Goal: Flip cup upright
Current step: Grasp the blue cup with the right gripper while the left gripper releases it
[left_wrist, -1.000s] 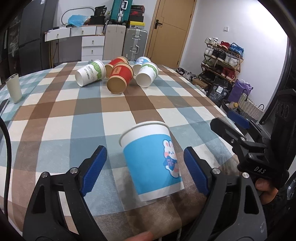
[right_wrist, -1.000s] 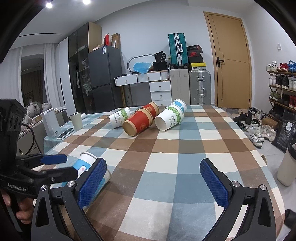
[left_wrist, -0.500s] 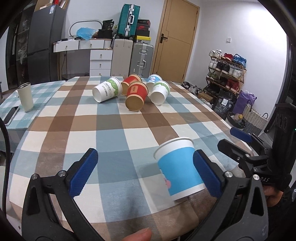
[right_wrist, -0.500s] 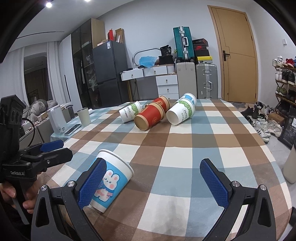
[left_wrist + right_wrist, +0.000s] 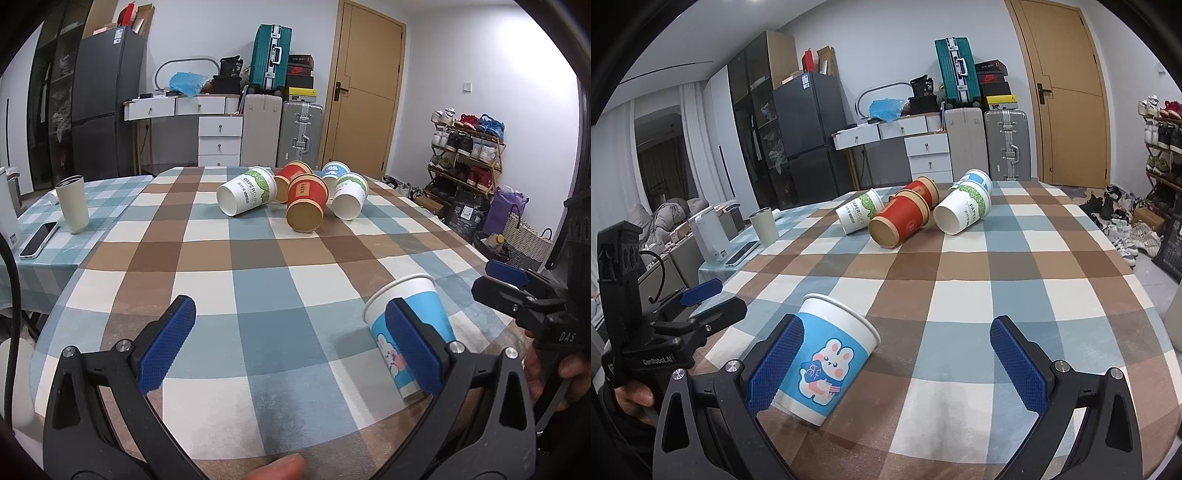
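A blue and white paper cup with a rabbit picture (image 5: 827,356) stands upright near the front edge of the checked table (image 5: 960,295); it also shows in the left wrist view (image 5: 410,328). My left gripper (image 5: 291,345) is open and empty, to the left of the cup. My right gripper (image 5: 897,363) is open and empty; the cup stands just inside its left finger. Several paper cups lie on their sides at the far end: a white and green one (image 5: 246,191), a red one (image 5: 306,202) and others.
A beige tumbler (image 5: 72,204) and a phone (image 5: 38,239) rest on a side table at the left. Suitcases, drawers and a fridge stand behind the table. A shoe rack (image 5: 467,151) stands at the right.
My left gripper has let go of the rabbit cup and pulled back to the left. The cup now stands free on the table. My right gripper has held its place.
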`<state>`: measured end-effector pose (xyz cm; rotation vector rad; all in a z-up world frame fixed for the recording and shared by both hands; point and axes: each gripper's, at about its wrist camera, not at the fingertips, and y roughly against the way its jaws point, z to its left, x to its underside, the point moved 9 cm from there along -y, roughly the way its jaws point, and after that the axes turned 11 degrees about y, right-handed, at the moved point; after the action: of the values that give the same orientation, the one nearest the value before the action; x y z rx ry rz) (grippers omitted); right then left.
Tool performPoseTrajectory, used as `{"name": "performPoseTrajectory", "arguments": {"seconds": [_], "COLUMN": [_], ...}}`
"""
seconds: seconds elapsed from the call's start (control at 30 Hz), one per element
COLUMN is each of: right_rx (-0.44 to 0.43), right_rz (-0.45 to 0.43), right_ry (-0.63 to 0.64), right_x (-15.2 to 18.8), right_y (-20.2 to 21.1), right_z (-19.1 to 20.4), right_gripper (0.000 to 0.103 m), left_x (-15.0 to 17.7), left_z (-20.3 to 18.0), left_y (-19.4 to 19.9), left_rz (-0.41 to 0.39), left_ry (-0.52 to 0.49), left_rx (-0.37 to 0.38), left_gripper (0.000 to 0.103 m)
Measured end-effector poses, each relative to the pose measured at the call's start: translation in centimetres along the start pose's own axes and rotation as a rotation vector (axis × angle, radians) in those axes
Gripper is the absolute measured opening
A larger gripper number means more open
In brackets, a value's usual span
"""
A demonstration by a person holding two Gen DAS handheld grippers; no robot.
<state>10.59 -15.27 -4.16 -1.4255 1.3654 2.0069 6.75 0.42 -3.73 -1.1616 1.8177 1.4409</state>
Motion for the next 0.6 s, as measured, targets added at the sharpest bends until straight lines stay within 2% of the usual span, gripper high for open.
{"name": "performPoseTrajectory", "arguments": {"seconds": [0.3, 0.6], "right_rx": [-0.046, -0.185], "right_rz": [0.088, 0.247], "right_ry": [-0.063, -0.153], "right_x": [0.1, 1.3], "right_y": [-1.8, -4.7], "right_z": [0.5, 2.4], "right_gripper": [0.103, 0.103], "left_x": [1.1, 1.8], "left_z": [1.1, 1.8], "left_y": [-0.3, -0.4], "left_rz": [-0.003, 0.003], "left_ry": [-0.025, -0.023], "left_rx": [-0.017, -0.023], "left_gripper": [0.103, 0.103]}}
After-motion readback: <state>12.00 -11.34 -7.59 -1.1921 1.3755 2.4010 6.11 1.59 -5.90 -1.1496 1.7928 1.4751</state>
